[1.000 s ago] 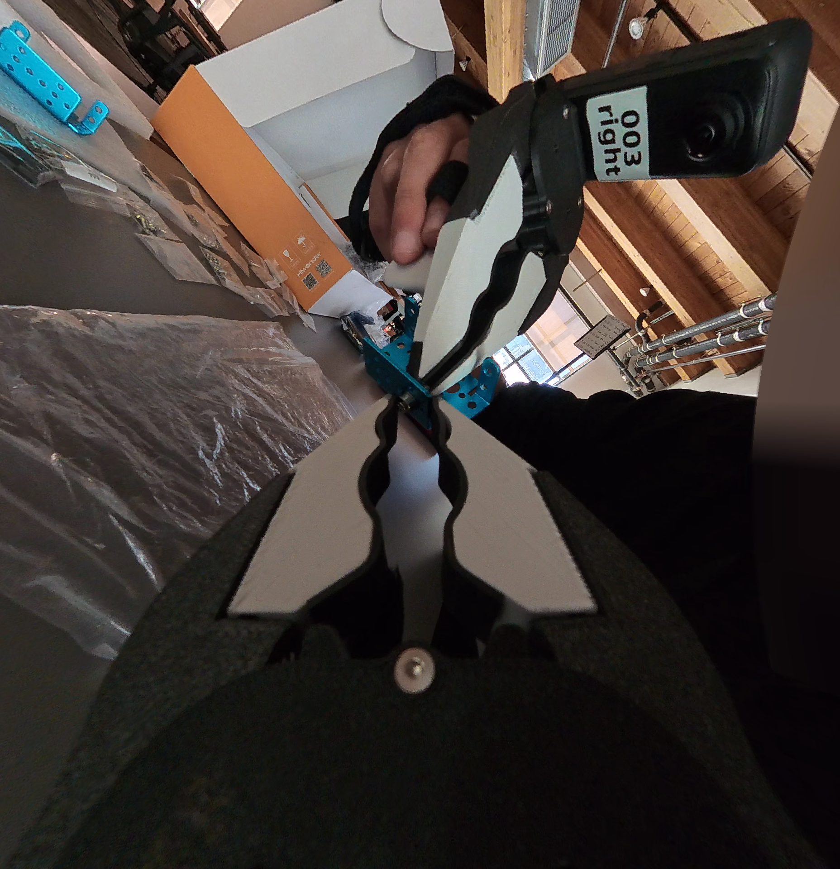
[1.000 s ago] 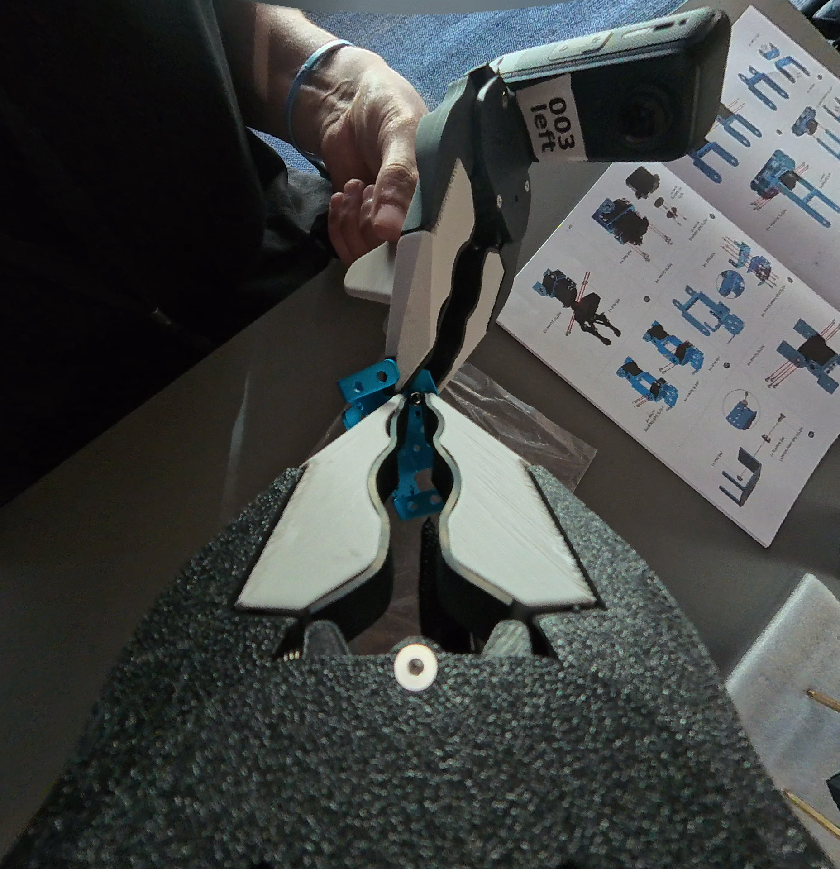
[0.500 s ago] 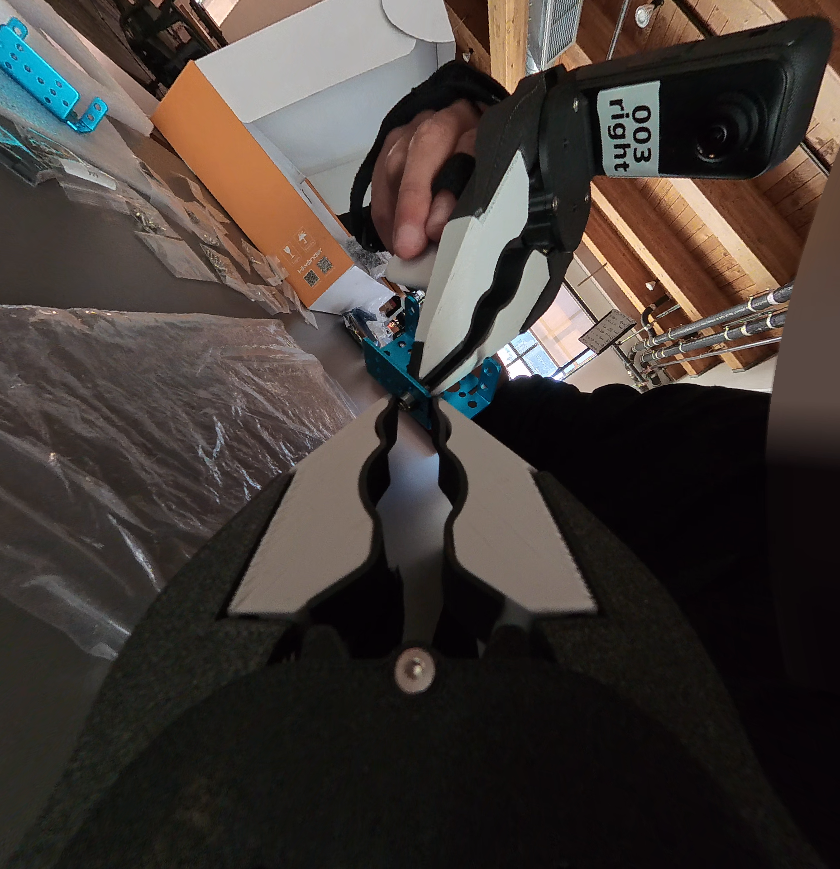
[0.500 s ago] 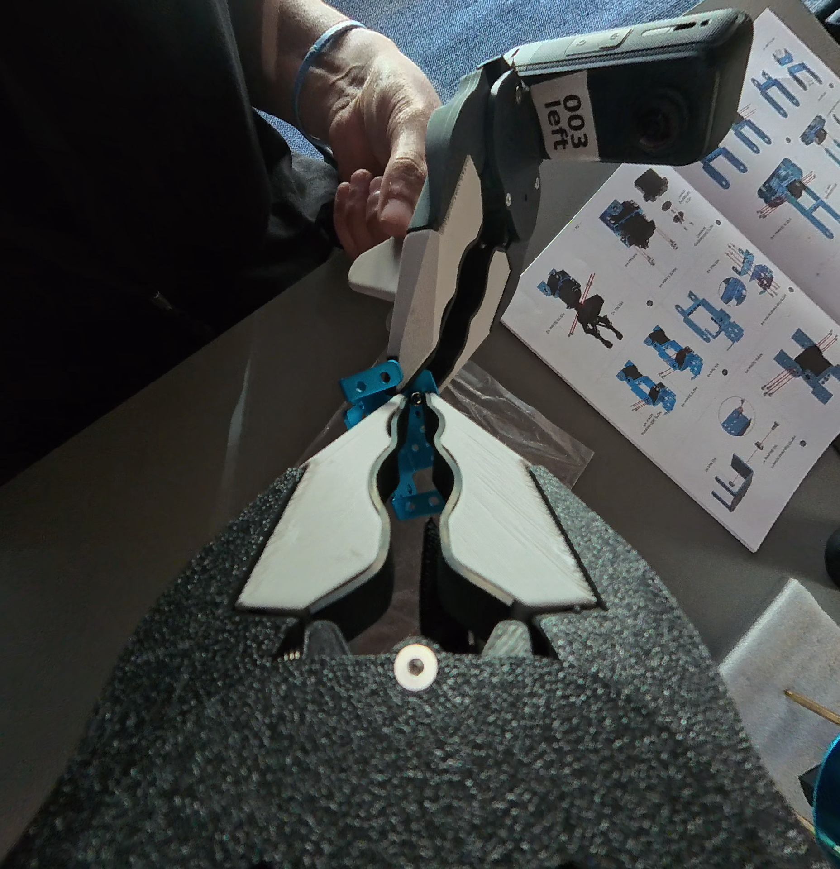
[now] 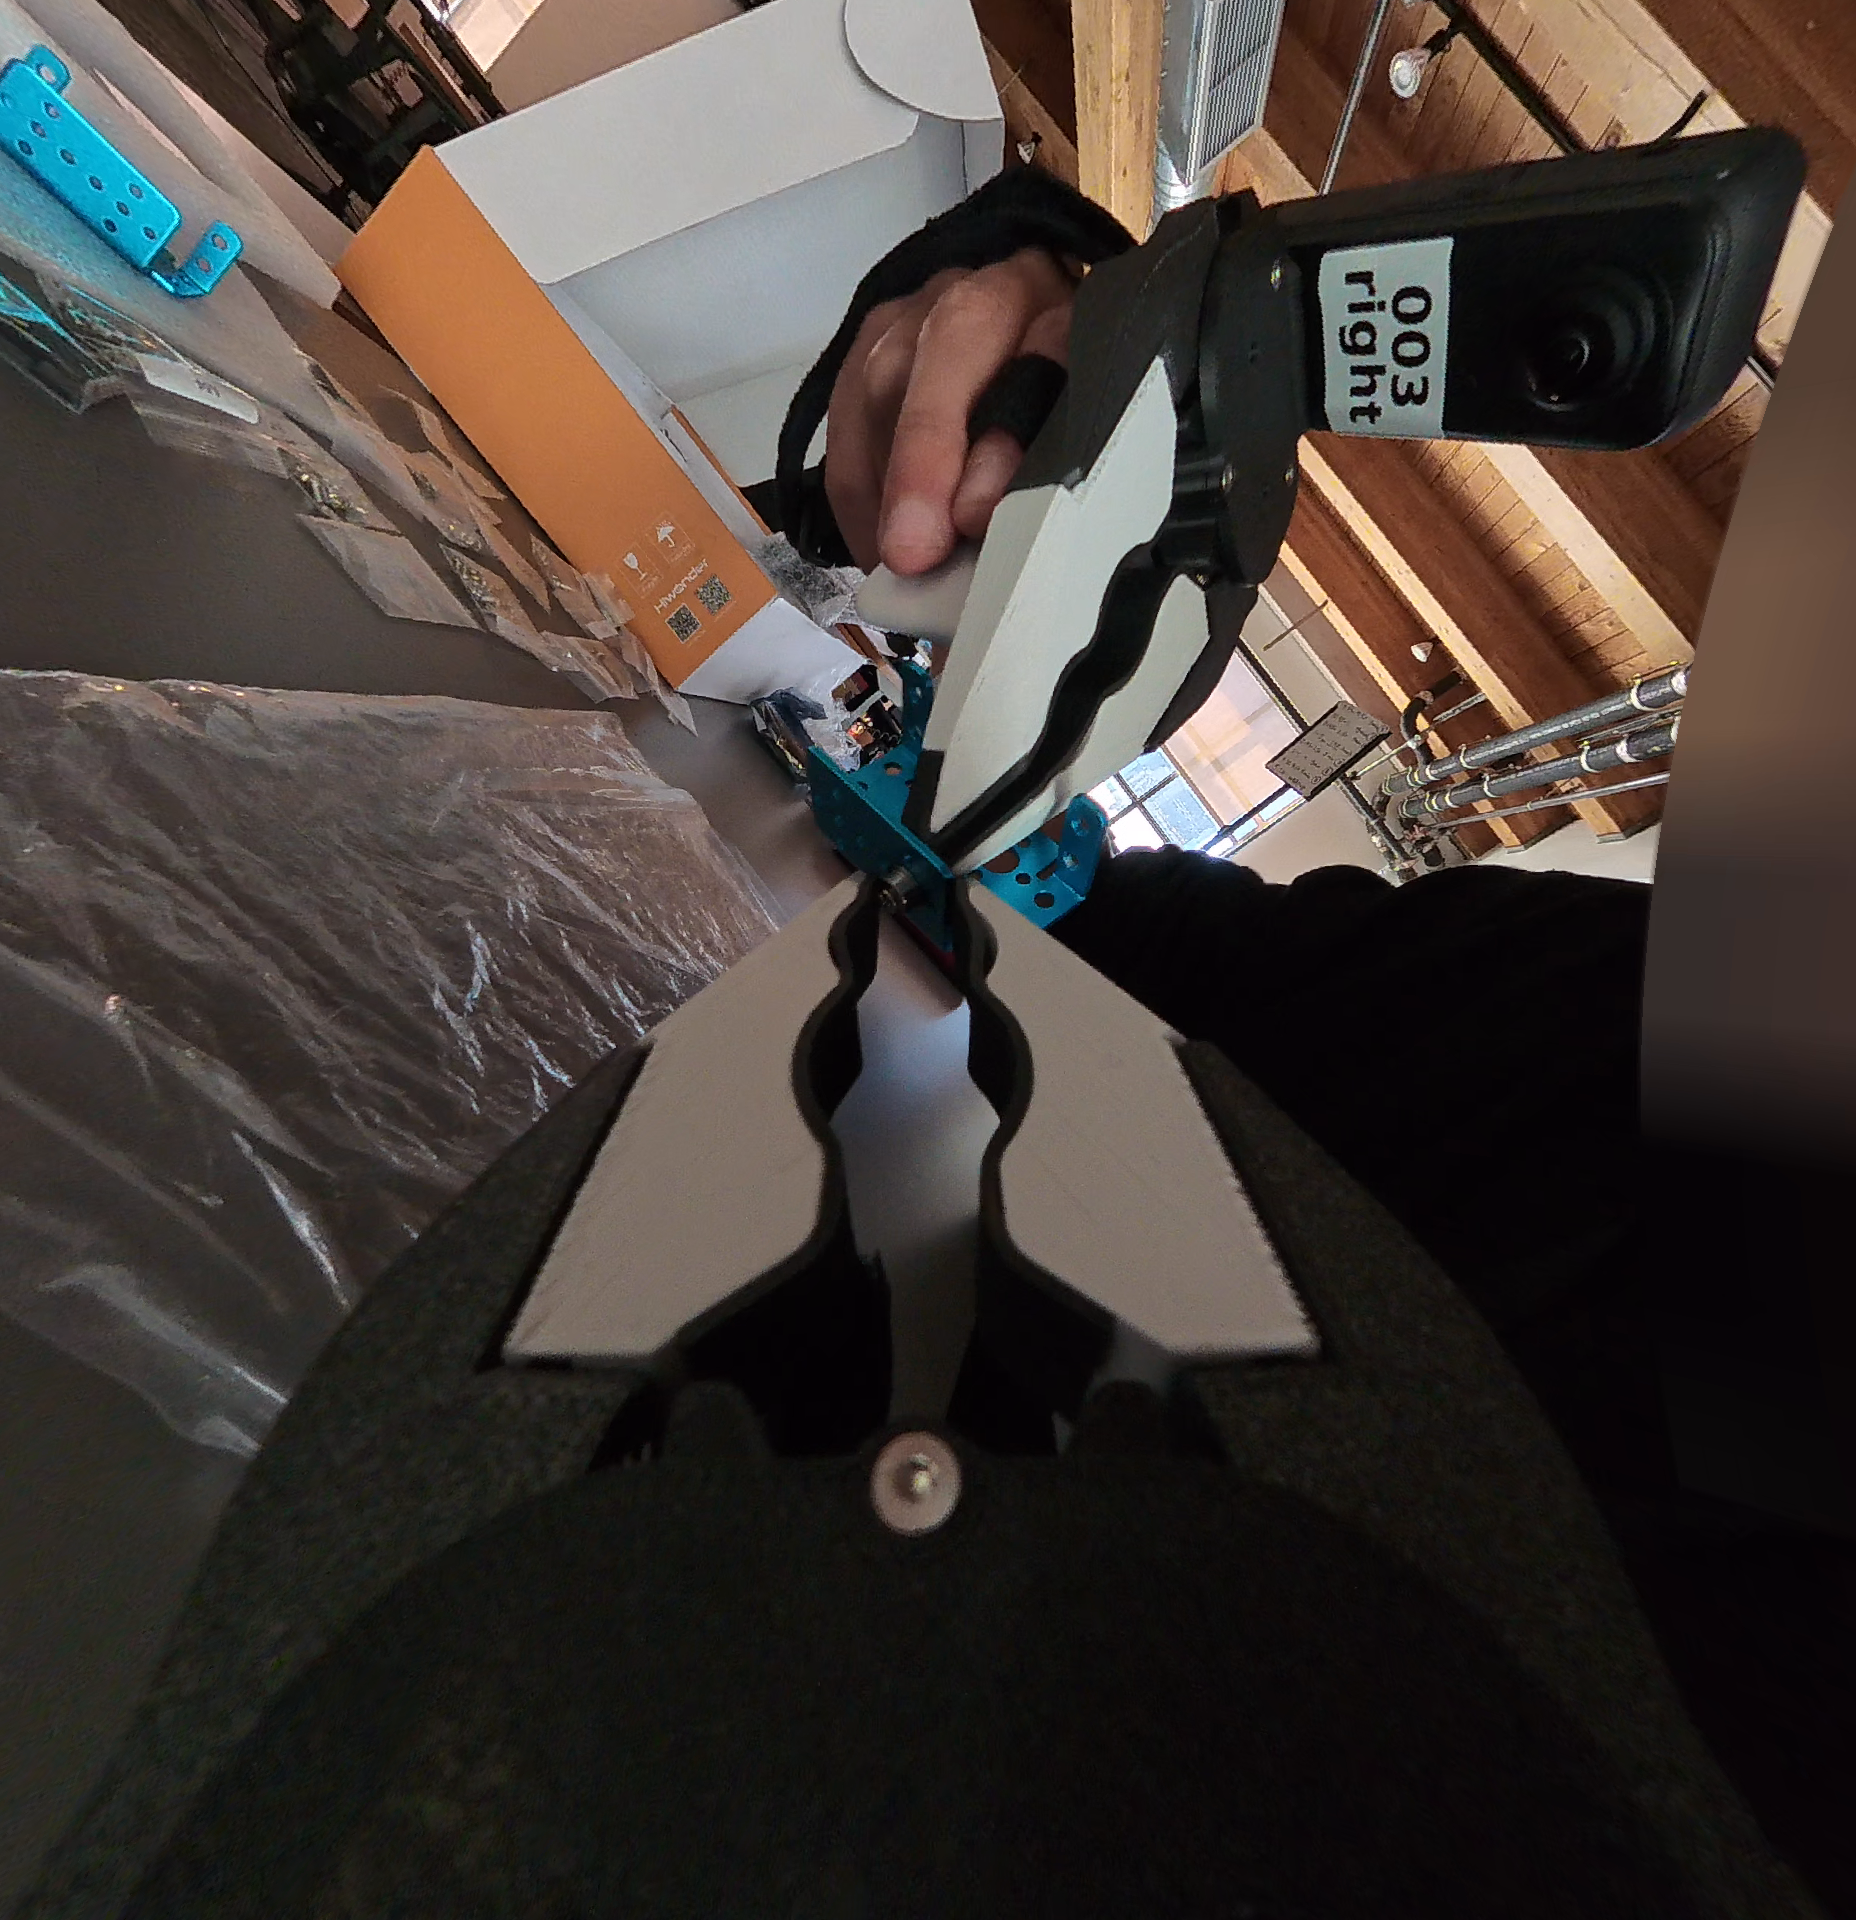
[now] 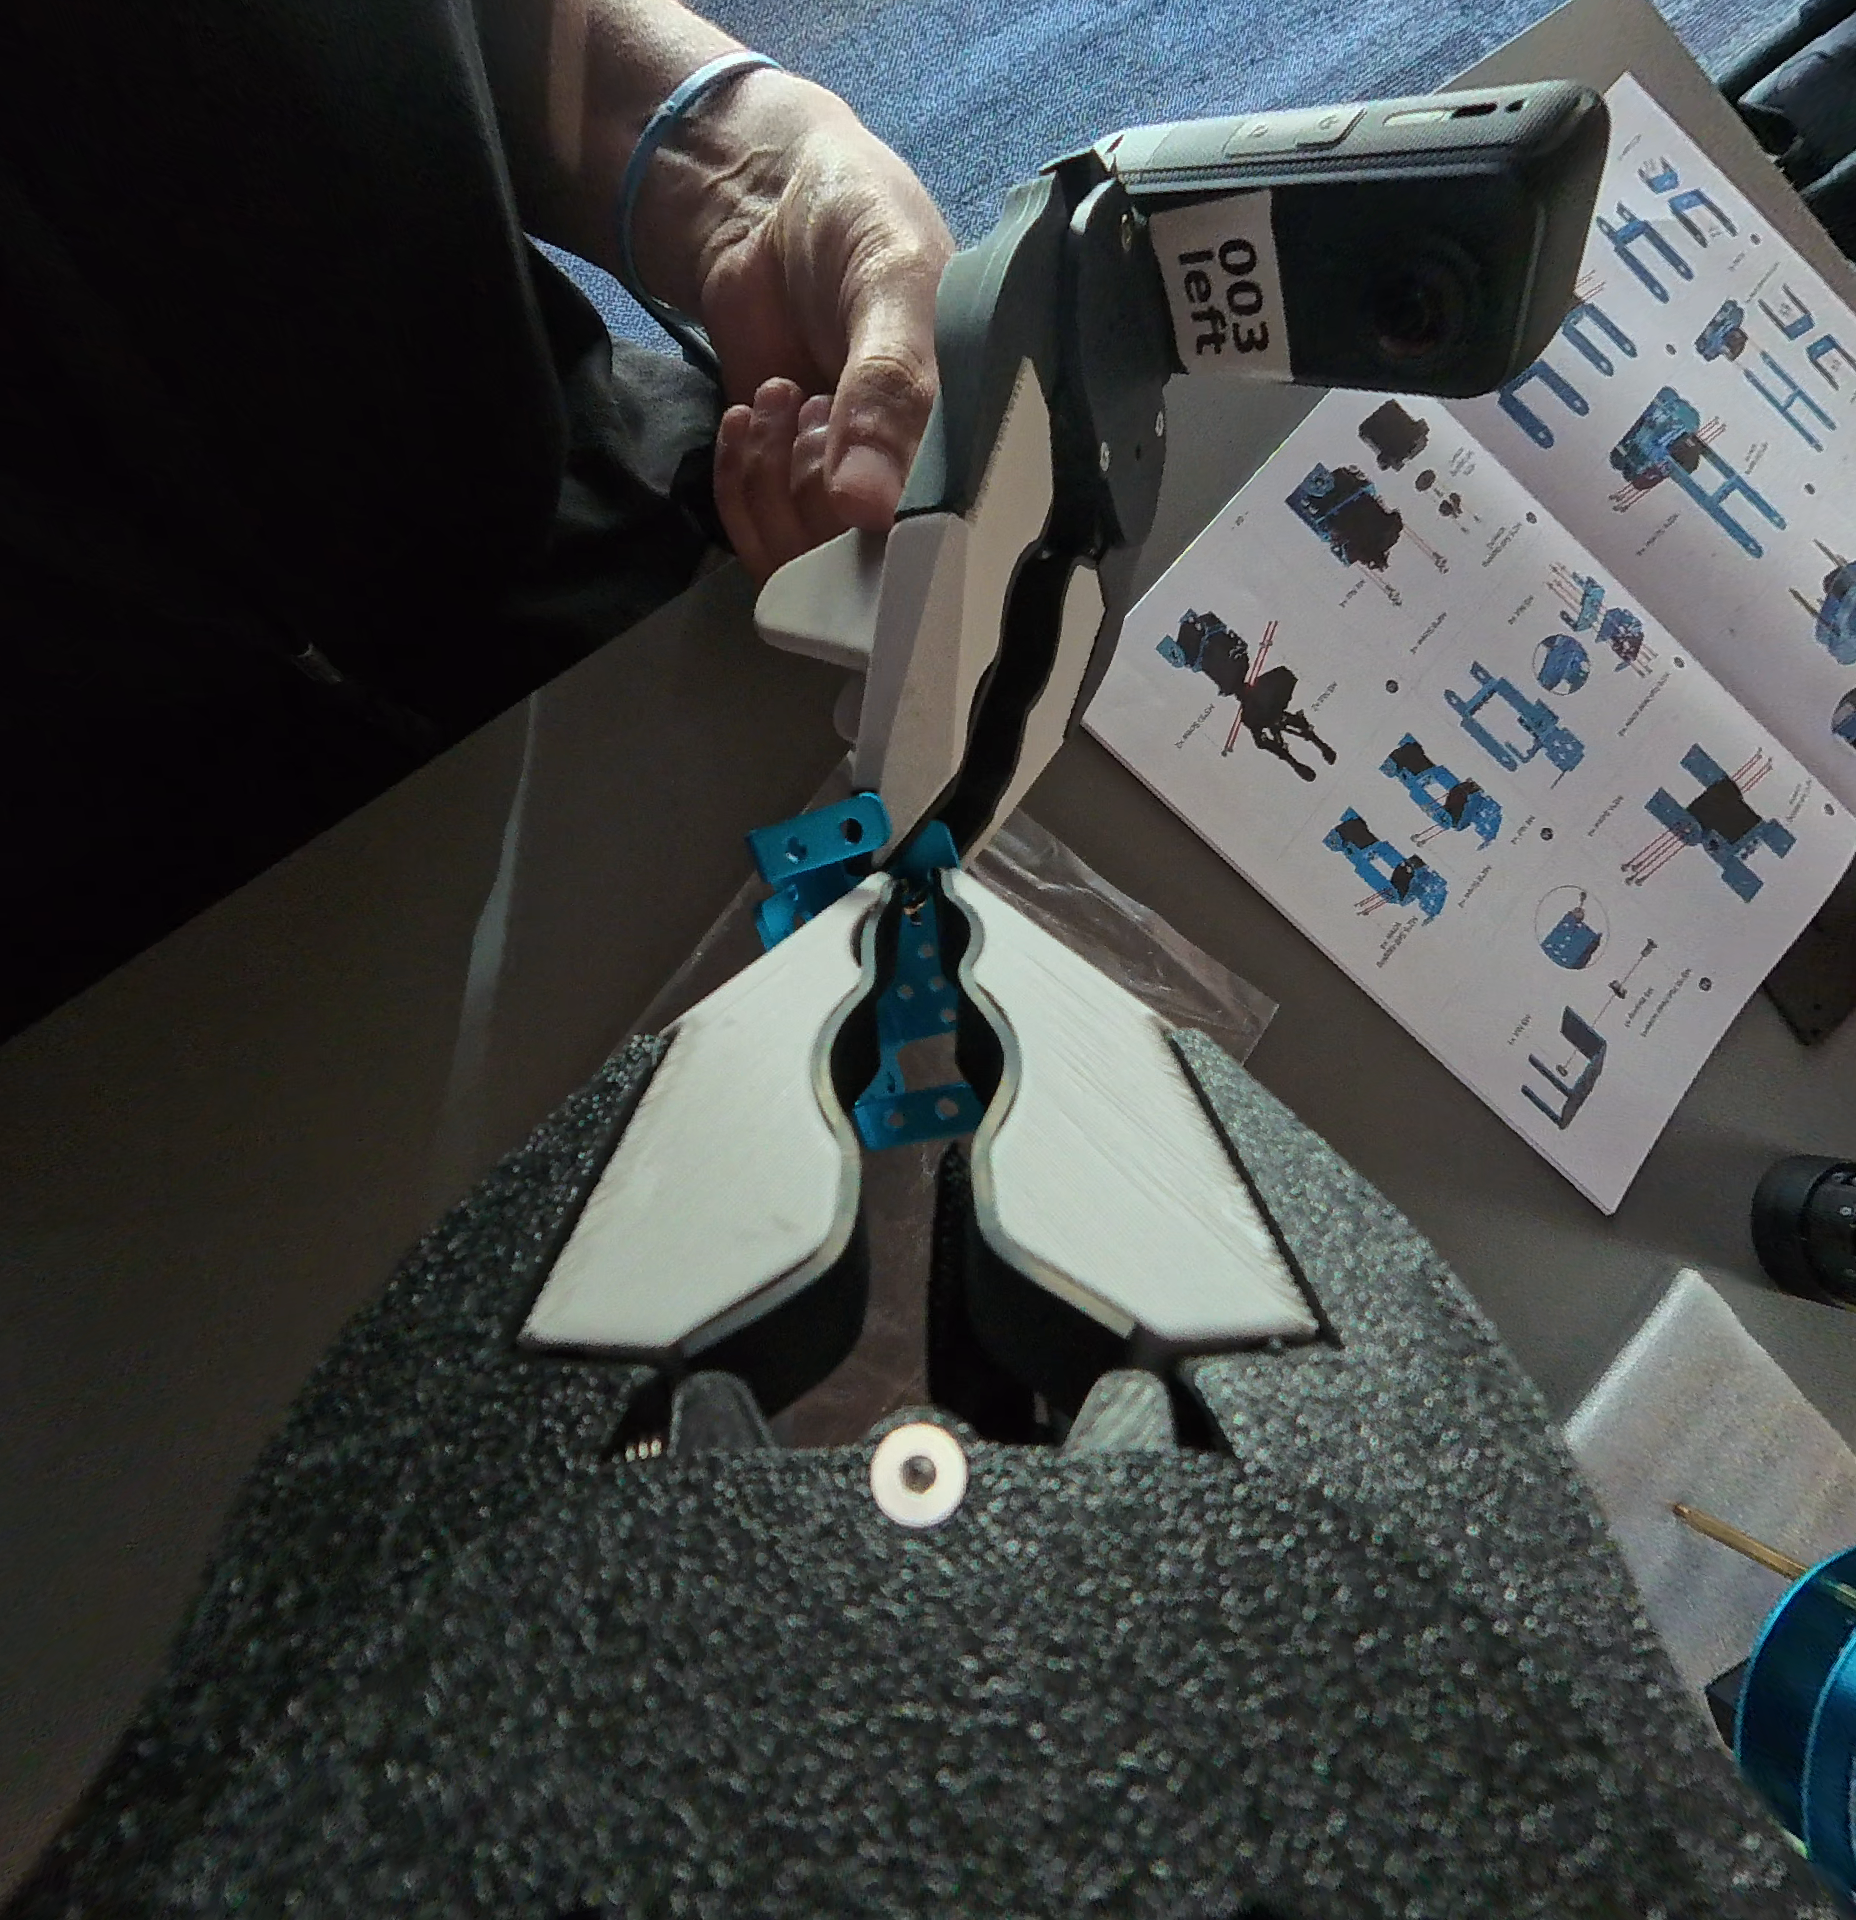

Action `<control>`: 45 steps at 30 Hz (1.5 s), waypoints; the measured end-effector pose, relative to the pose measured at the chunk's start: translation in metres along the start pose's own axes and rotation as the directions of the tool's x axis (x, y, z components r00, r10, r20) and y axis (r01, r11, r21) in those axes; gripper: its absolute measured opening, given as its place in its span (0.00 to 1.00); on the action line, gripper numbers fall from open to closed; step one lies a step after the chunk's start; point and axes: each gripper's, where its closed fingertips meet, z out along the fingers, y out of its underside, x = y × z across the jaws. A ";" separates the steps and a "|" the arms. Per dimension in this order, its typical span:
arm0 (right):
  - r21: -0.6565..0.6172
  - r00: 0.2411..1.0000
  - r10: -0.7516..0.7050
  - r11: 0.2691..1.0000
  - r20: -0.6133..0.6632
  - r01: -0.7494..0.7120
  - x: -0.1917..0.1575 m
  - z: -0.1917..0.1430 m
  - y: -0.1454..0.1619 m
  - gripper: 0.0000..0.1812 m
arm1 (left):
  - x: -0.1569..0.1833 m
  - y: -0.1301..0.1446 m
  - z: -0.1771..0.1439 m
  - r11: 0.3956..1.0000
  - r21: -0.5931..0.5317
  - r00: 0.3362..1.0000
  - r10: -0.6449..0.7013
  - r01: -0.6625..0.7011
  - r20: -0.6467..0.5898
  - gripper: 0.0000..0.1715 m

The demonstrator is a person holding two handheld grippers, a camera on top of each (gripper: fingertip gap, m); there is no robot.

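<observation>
Both tools met tip to tip above the worktop (image 6: 280, 1091). The right tool (image 6: 916, 902) pinched a blue bracket (image 6: 919, 1049); the left tool (image 5: 908, 891) was closed on a small screw (image 5: 896, 885) at it. Steady alignment seemed important.

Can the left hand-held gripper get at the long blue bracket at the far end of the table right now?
Probably not as things stand: the left hand-held gripper is shut on a small screw at the blue bracket assembly, which the right hand-held gripper also clamps. The long blue bracket lies unobstructed, far across the table.
</observation>
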 end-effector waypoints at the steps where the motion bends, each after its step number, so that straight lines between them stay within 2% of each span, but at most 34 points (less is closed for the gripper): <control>1: 0.005 1.000 0.001 1.000 -0.001 -0.001 0.000 0.000 -0.001 0.03 | 0.001 0.000 0.000 1.000 0.001 1.000 0.000 0.000 -0.003 0.08; 7: 0.015 1.000 0.015 1.000 -0.001 -0.015 0.000 -0.002 -0.001 0.04 | 0.002 -0.001 0.001 1.000 0.004 1.000 0.004 -0.004 -0.007 0.08; 11: 0.022 0.999 0.026 0.999 -0.037 -0.025 0.006 -0.010 -0.002 0.09 | 0.000 -0.002 -0.001 1.000 0.013 1.000 0.008 -0.008 0.003 0.07; 13: 0.029 0.997 0.045 0.999 -0.057 -0.043 0.011 -0.017 -0.002 0.09 | -0.005 -0.002 -0.002 0.999 0.010 0.998 0.036 -0.037 0.047 0.08; 16: 0.034 0.987 0.078 0.997 -0.139 -0.075 0.023 -0.032 0.001 0.10 | -0.016 -0.002 -0.003 0.987 -0.021 0.972 0.162 -0.161 0.171 0.07; 18: 0.067 0.967 0.154 0.987 -0.203 -0.143 0.034 -0.042 0.009 0.10 | -0.025 -0.004 -0.005 0.962 -0.068 0.923 0.274 -0.266 0.271 0.07; 21: 0.065 0.901 0.347 0.937 -0.262 -0.342 0.044 -0.041 0.058 0.12 | -0.042 -0.006 -0.011 0.899 -0.196 0.797 0.438 -0.391 0.416 0.07; 24: 0.109 0.818 0.551 0.834 -0.166 -0.540 0.029 -0.020 0.093 0.15 | -0.060 -0.004 -0.018 0.801 -0.368 0.635 0.599 -0.472 0.488 0.07; 26: 0.076 0.791 0.578 0.814 -0.200 -0.576 0.023 -0.004 0.115 0.13 | -0.069 -0.001 -0.020 0.728 -0.468 0.542 0.686 -0.501 0.486 0.07; 28: -0.020 0.794 0.541 0.823 -0.277 -0.568 0.020 0.003 0.137 0.13 | -0.073 0.003 -0.017 0.678 -0.524 0.494 0.735 -0.516 0.465 0.07; 32: -0.077 0.773 0.534 0.804 -0.342 -0.590 0.027 -0.012 0.159 0.10 | -0.078 0.012 -0.005 0.619 -0.589 0.453 0.784 -0.519 0.424 0.07; 36: -0.169 0.781 0.548 0.776 -0.298 -0.608 0.014 -0.013 0.176 0.10 | -0.085 0.024 -0.001 0.577 -0.648 0.425 0.813 -0.497 0.398 0.07; 39: -0.144 0.802 0.556 0.795 -0.217 -0.590 0.006 -0.006 0.163 0.08 | -0.089 0.031 -0.003 0.578 -0.666 0.443 0.808 -0.472 0.388 0.07; 45: -0.182 0.819 0.535 0.802 -0.207 -0.569 0.004 0.010 0.165 0.07 | -0.093 0.037 -0.005 0.560 -0.699 0.444 0.815 -0.444 0.371 0.07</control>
